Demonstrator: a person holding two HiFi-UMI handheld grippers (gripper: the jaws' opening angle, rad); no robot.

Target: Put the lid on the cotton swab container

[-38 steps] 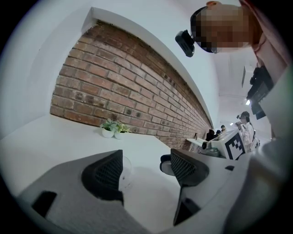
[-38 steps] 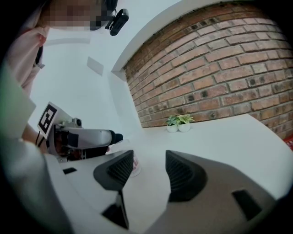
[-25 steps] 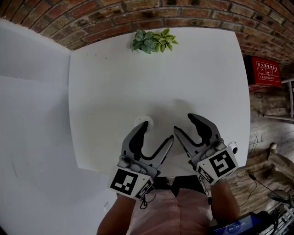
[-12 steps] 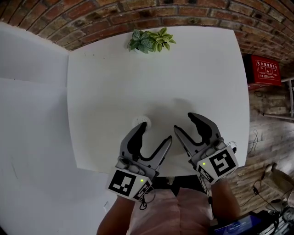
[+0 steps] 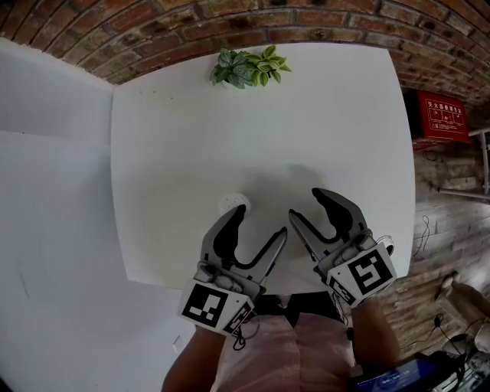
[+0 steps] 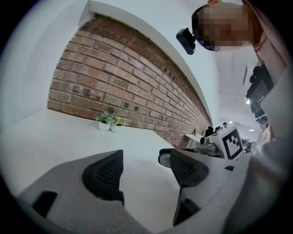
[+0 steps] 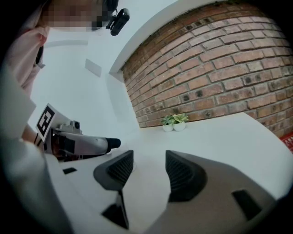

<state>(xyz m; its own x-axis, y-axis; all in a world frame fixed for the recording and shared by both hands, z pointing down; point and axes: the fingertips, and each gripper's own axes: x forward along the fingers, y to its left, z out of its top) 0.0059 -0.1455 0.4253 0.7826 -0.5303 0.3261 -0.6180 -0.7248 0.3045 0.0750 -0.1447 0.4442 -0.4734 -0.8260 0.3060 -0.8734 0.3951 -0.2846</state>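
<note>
A small white round thing (image 5: 233, 204) lies on the white table (image 5: 191, 138), just beyond the outer fingertip of my left gripper (image 5: 259, 222); I cannot tell whether it is the lid or the container. My left gripper (image 6: 146, 167) is open with only bare tabletop between its jaws. My right gripper (image 5: 308, 205) hovers beside it near the table's front edge, also open and empty (image 7: 144, 171). The left gripper view shows the right gripper's marker cube (image 6: 231, 141) off to the right. Neither gripper touches the round thing.
A small potted plant (image 5: 246, 67) stands at the table's far edge against the brick wall (image 5: 306, 19); it also shows as a plant (image 6: 109, 121) and a plant (image 7: 174, 122) in the gripper views. A red box (image 5: 442, 117) sits beyond the right table edge.
</note>
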